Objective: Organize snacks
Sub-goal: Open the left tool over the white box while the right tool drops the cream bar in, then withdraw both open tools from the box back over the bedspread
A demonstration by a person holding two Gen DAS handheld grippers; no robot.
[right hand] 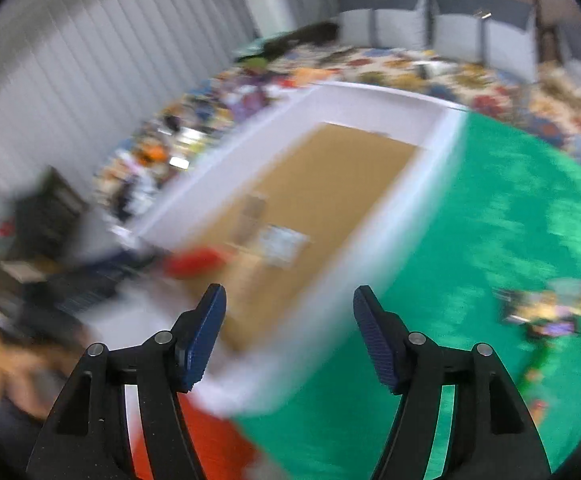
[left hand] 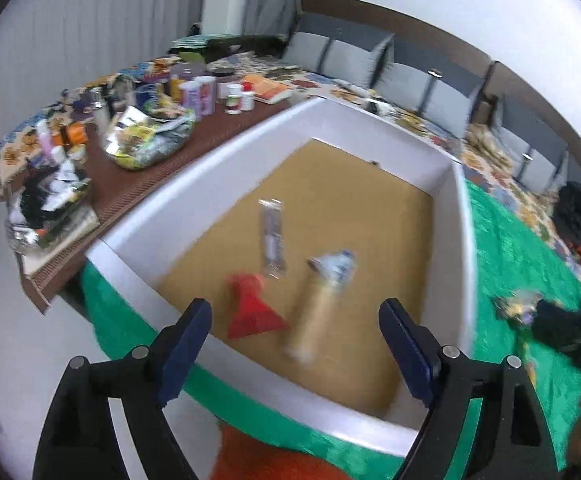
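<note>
White box (left hand: 465,216) and snack packets (left hand: 516,307) on green cloth (left hand: 506,240).

White-walled box (left hand: 138,276) with tan cardboard floor; red packet (left hand: 252,312) at 7 o'clock inside, beige tube (left hand: 314,320) beside it. Green cloth (left hand: 502,248) underneath. Gripper pads (left hand: 186,344) dark blue.

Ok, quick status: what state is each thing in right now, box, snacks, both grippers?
White box: open-topped, on the green cloth.
Red packet: lying in the box.
Tan packet: lying in the box.
Clear packet: lying in the box.
Left gripper: open, empty.
Right gripper: open, empty.
</note>
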